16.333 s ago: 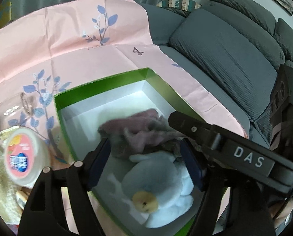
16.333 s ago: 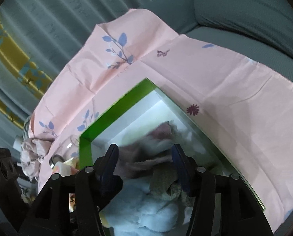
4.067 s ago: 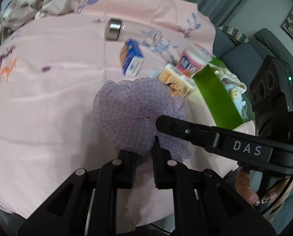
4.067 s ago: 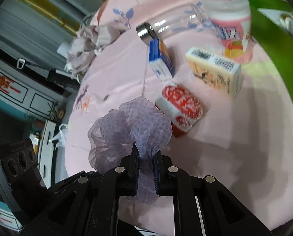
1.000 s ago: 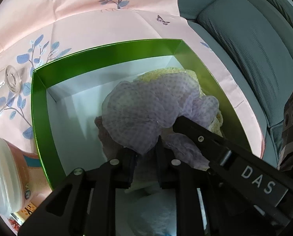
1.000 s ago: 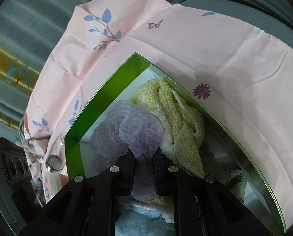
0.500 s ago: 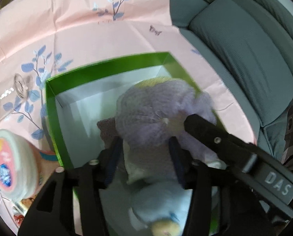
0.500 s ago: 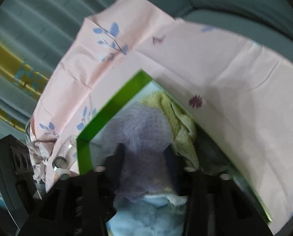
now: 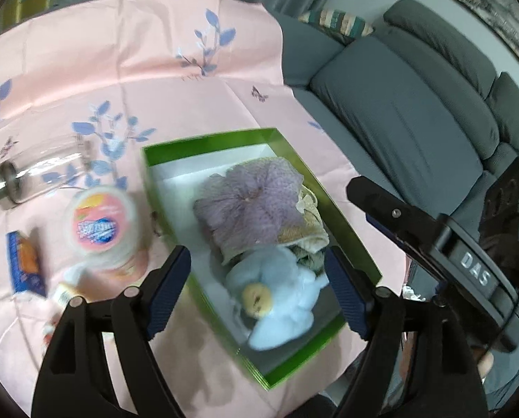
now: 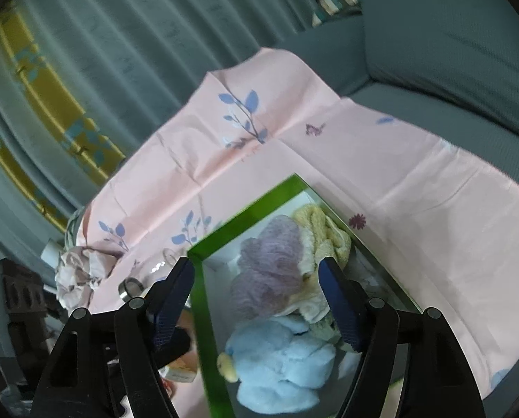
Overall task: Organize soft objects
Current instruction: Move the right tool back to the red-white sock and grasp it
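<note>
Resting crumpled in the green box (image 9: 332, 205), lilac mesh puff (image 9: 250, 202), seemingly atop towels; both claws apart

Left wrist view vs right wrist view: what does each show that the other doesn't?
Only the left wrist view shows the round pink-lidded tub, the blue and orange carton, the full clear glass bottle with a metal cap and the framed picture.

Only the right wrist view shows the teal and yellow curtain and the crumpled pale cloth.

Both show the green box, holding a purple mesh pouf, a yellow towel and a light blue plush toy, on the pink floral tablecloth.
</note>
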A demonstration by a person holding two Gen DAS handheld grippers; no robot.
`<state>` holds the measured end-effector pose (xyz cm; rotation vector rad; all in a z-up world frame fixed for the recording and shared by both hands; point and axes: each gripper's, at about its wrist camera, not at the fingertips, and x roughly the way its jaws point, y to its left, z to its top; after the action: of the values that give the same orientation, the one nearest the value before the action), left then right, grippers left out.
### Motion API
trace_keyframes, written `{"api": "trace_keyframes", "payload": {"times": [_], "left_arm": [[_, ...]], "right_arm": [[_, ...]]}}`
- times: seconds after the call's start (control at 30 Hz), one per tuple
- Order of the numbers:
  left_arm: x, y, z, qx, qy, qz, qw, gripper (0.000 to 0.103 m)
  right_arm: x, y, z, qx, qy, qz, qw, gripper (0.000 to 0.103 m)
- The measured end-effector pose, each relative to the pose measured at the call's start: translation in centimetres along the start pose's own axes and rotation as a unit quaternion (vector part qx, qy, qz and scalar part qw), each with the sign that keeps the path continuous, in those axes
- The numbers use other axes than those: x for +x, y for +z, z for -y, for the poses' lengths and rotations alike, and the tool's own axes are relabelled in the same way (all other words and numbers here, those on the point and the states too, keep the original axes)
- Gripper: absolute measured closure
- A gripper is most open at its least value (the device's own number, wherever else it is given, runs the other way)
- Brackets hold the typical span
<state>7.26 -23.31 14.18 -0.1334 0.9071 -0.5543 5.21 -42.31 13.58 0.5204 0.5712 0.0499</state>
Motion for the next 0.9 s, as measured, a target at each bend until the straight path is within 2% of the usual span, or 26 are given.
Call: {"api": "trace_keyframes", "payload": {"times": [0.17,0.27,0.4,0.53,0.73,0.9], "left_arm": [[-4.9,-1.7,-2.6,-0.018,0.013,0.035,0.9992,0.019],[-7.8,-3.2,-4.9,-0.036,0.035,0.058,0.9970,0.017],[-10.5,-5.4,-8.7,-0.075,0.065,0.073,0.9924,0.017],[-12.3,-8.0,-12.2,-0.124,0.085,0.078,0.9856,0.017],[-12.9,-12.3,-16.4,-0.165,0.115,0.063,0.9776,0.017],[-12.4,-15.1,-18.6,-0.184,0.158,0.046,0.9690,0.017]], "right_arm": [[-1.7,-1.0,-2.0,-0.022,0.022,0.013,0.999,0.025],[-2.0,-2.8,-3.6,-0.031,0.036,0.009,0.999,0.023],[-0.9,-5.6,-6.1,-0.054,0.066,-0.036,0.996,0.022],[0.7,-8.4,-8.6,-0.077,0.076,-0.079,0.991,0.022],[3.7,-12.1,-12.2,-0.104,0.102,-0.147,0.978,0.022],[6.8,-14.8,-14.5,-0.127,0.095,-0.192,0.968,0.023]]}}
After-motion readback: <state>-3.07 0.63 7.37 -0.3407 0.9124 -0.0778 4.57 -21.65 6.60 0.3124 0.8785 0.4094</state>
